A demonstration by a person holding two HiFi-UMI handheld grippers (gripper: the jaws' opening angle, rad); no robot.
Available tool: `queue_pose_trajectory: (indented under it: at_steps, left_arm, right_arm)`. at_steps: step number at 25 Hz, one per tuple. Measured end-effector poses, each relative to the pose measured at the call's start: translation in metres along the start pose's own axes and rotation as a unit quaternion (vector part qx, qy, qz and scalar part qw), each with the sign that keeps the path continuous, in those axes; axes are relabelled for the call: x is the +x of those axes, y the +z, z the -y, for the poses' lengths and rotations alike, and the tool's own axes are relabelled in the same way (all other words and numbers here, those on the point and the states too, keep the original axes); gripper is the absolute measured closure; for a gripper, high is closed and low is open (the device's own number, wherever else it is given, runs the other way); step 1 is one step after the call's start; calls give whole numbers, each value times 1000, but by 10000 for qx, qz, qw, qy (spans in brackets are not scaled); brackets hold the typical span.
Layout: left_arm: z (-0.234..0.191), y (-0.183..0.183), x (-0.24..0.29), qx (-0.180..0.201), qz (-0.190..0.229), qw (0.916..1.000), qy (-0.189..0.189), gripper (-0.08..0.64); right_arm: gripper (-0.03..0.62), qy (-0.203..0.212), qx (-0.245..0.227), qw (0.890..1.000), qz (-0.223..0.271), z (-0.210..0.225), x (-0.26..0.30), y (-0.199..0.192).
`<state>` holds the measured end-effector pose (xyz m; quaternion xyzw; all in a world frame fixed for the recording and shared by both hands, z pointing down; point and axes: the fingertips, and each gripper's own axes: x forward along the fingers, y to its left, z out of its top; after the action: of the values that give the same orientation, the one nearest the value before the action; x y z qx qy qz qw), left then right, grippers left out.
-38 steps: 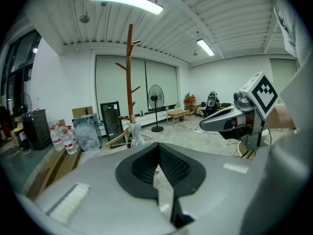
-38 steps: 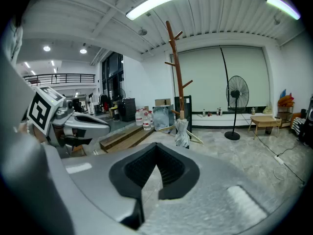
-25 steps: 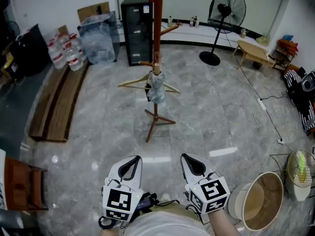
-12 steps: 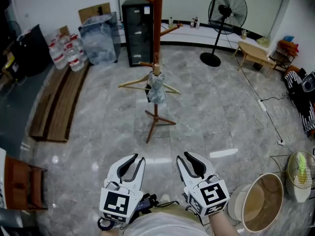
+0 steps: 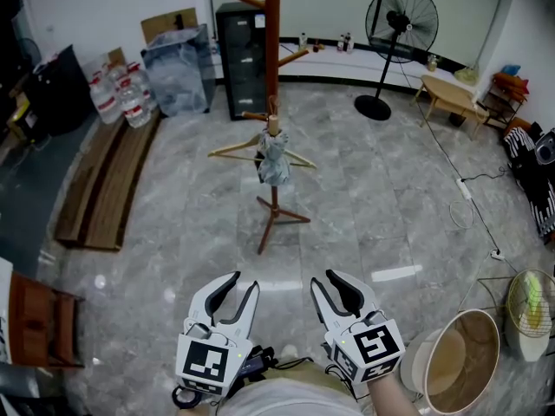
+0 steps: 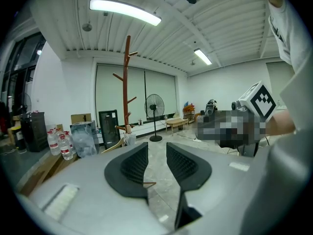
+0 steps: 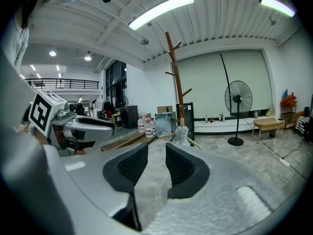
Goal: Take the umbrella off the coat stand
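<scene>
A tall brown wooden coat stand [image 5: 272, 76] rises from the marble floor some way ahead of me. A folded grey umbrella [image 5: 273, 156] with a pale wooden handle hangs on a low peg of it, beside a wooden clothes hanger [image 5: 236, 147]. The stand [image 6: 127, 82] and umbrella [image 6: 129, 139] show small in the left gripper view, and the stand [image 7: 176, 82] with its umbrella [image 7: 182, 134] again in the right gripper view. My left gripper [image 5: 234, 286] and right gripper [image 5: 334, 284] are held low near my body, far from the stand. Both have their jaws opening, with nothing between them.
A black cabinet [image 5: 243, 50] and a wrapped bundle [image 5: 173, 63] stand behind the stand. Water bottles [image 5: 117, 94] and wooden planks [image 5: 100, 180] lie at the left. A pedestal fan [image 5: 395, 33], a low wooden table [image 5: 451, 92], a floor cable [image 5: 464, 189] and a round bin [image 5: 464, 354] are at the right.
Both grippers' jaws have parted from shut to a narrow gap. The left gripper has risen slightly. The stand and umbrella hang as before.
</scene>
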<state>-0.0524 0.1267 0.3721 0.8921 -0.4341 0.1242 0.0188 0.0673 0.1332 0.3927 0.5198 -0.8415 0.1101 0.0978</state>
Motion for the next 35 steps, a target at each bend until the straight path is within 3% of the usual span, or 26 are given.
queue_pose_trajectory:
  at_steps: [11, 18, 35]
  left_arm:
    - [15, 5, 4, -22, 78, 9997, 234, 442]
    - [10, 5, 12, -119, 111, 9994, 314, 437]
    - [-59, 11, 93, -144, 177, 9997, 117, 419]
  right_arm:
    - [480, 202, 42, 9997, 106, 16, -7, -1]
    - [480, 118, 40, 9999, 73, 27, -2, -6]
    - [480, -177, -56, 9998, 36, 63, 82, 20]
